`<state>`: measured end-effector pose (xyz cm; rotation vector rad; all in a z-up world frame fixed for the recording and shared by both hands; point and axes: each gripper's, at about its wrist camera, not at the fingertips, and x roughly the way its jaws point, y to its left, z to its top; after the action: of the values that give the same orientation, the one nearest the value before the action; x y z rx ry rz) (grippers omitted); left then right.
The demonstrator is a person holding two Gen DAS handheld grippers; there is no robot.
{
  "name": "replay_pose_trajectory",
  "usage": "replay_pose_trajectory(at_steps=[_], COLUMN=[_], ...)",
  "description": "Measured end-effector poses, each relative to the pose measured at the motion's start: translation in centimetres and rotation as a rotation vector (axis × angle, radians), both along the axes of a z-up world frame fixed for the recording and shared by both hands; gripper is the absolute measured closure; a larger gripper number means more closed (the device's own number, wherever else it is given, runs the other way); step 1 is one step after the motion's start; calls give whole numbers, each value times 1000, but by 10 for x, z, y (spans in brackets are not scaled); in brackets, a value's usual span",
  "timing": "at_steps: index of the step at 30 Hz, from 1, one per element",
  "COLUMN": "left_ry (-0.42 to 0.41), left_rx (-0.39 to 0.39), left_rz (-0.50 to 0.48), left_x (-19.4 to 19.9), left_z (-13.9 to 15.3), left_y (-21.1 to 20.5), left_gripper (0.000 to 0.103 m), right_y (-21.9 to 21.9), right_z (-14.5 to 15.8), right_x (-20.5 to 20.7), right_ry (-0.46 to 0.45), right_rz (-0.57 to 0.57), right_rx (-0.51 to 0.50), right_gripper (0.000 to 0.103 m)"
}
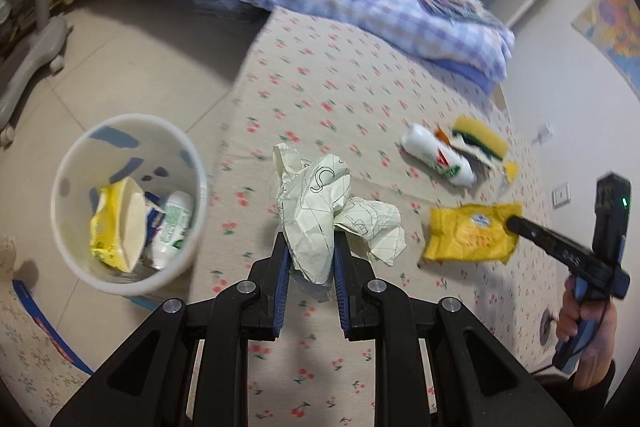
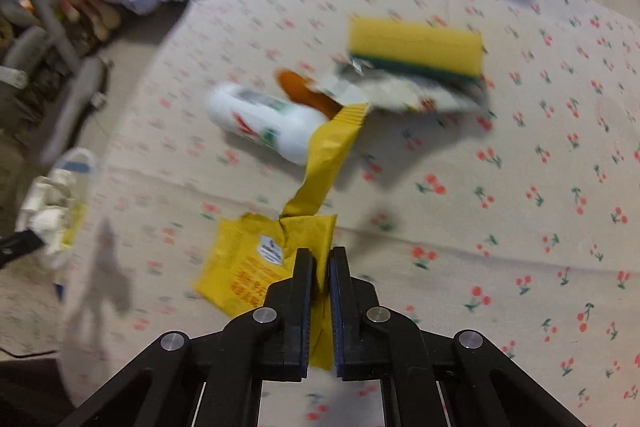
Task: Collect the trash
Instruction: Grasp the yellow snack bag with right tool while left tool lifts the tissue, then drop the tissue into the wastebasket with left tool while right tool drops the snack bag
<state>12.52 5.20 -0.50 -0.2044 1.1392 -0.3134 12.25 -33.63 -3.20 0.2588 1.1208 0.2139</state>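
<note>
Beside bed, left-view only: bin (image 1: 128, 203) (already part-filled)

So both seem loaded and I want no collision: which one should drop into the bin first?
Left. Its hand-held gripper holds the paper right beside the bin; the right one, clamped on the yellow wrapper, looks farther away.

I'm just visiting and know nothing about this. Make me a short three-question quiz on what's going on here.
1. True or false: the white bin is empty.
2. What does the left hand-held gripper hold? A) sponge B) crumpled paper C) bottle
3. Fill in: the right hand-held gripper pinches a ____ wrapper.

Key: 1 false; 2 B; 3 yellow.
</note>
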Motion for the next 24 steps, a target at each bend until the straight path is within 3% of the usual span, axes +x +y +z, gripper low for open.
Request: replay_pose_trajectory(at_steps=[4, 10, 17, 20, 22, 24], left_ry=[-10, -27, -16, 26, 47, 62], left_rx=[-14, 26, 67, 99, 133, 182], left_rz=[92, 215, 289, 306, 319, 345], left_x=[4, 5, 15, 23, 25, 24], left_z=[3, -1, -23, -36, -42, -45], left_y=[35, 84, 123, 130, 135, 140], left_gripper=[81, 81, 77, 65, 38, 23], right_y=[12, 45, 88, 108, 122, 136], right_z=[16, 38, 47, 47, 45, 43], right_x=[-1, 8, 19, 26, 31, 35], right_ry=[-34, -91, -123, -125, -126, -123], right_rz=[17, 56, 109, 127, 139, 150], right_rx=[44, 95, 127, 139, 138, 143], right_gripper=[97, 97, 97, 97, 97, 97])
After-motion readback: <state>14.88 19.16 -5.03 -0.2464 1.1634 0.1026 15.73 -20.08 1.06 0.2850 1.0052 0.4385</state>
